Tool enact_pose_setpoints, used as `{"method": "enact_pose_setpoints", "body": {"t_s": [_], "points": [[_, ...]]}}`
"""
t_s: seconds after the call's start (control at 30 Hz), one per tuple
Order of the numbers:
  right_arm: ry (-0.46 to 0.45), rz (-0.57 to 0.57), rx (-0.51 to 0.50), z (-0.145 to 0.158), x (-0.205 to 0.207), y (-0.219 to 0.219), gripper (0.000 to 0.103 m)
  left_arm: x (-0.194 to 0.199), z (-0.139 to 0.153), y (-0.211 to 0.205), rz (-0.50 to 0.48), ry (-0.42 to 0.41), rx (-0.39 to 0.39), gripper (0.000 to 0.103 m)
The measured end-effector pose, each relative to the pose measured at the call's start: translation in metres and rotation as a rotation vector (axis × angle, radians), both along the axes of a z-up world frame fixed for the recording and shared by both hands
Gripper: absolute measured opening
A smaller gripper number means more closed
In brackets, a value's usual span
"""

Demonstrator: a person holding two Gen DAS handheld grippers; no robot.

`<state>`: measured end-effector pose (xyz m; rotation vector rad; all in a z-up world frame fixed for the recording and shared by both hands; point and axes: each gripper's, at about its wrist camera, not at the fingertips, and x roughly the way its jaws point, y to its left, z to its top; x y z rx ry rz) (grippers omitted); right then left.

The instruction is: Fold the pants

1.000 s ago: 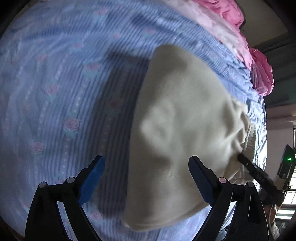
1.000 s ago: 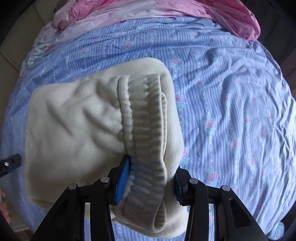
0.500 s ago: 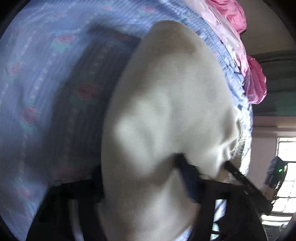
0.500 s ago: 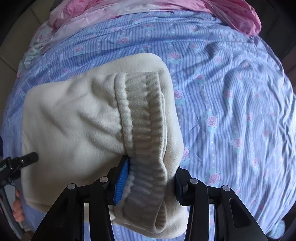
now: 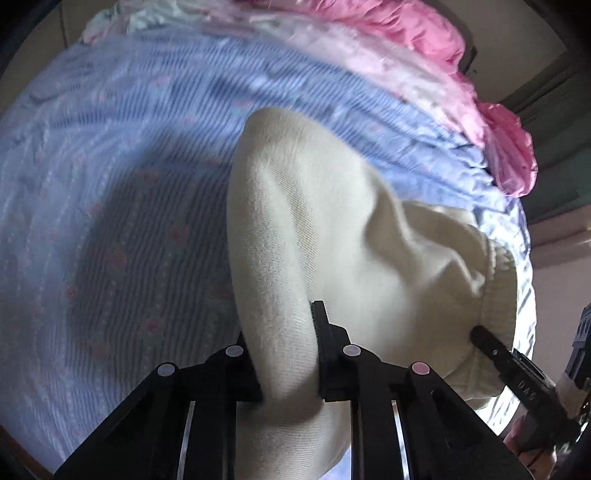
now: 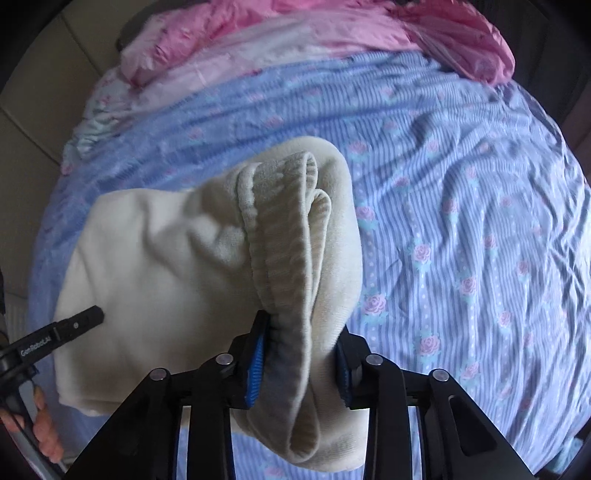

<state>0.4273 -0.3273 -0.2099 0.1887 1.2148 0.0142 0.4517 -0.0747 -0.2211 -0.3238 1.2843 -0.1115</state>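
The cream pants [image 6: 177, 280] sit near the close edge of a bed with a blue striped sheet [image 6: 461, 221] that has little pink roses on it. In the right wrist view the sheet runs wide and bare to the right of the pants, with only soft wrinkles in it. In the left wrist view there is also a big bare patch of sheet [image 5: 110, 184] to the left of the pants [image 5: 332, 240]. At the far side of the bed lies a bunched pink blanket [image 6: 332, 33], well apart from the pants.

The pants are folded into a thick, soft bundle. They are cream and fuzzy. The ribbed waistband [image 6: 280, 236] is greyer and stands up in a loop on the right end of the bundle. The cloth is pulled up into bumps where it is pinched, and the rest lies on the sheet.

The left gripper [image 5: 284, 354] has its jaws closed tight on a ridge of cloth at the left end of the pants. The right gripper [image 6: 299, 365] has its jaws squeezed on the waistband end, with blue pads [image 6: 256, 369] pressing the cloth. Each gripper shows as a thin black tip in the other's view, touching the pants.
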Motion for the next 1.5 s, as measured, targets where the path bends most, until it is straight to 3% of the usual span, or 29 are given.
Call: {"method": "enact_pose_setpoints", "body": {"t_s": [0.27,0.47,0.7,0.9,1.13,1.27,1.5], "points": [[-0.120,0.053,0.033,0.065,-0.037,-0.002,0.030,-0.044,0.075,-0.003,0.016,-0.133,0.031,0.018],[-0.219,0.122,0.032,0.112,-0.078,0.001,0.029,-0.084,0.121,-0.015,-0.007,-0.215,0.102,0.017],[-0.312,0.231,0.028,0.151,-0.108,0.037,0.028,-0.132,0.161,0.024,0.057,-0.277,0.124,0.017],[-0.360,0.274,0.015,0.171,-0.130,0.114,0.028,-0.155,0.175,0.103,0.065,-0.310,0.122,0.017],[-0.361,0.205,0.037,0.173,-0.146,0.241,0.028,-0.150,0.183,0.233,-0.031,-0.297,0.154,0.017],[-0.335,0.168,0.081,0.161,-0.140,0.312,0.028,-0.137,0.177,0.304,-0.059,-0.276,0.191,0.017],[-0.269,0.224,0.085,0.133,-0.104,0.414,0.028,-0.109,0.148,0.403,-0.042,-0.246,0.185,0.017]]}}
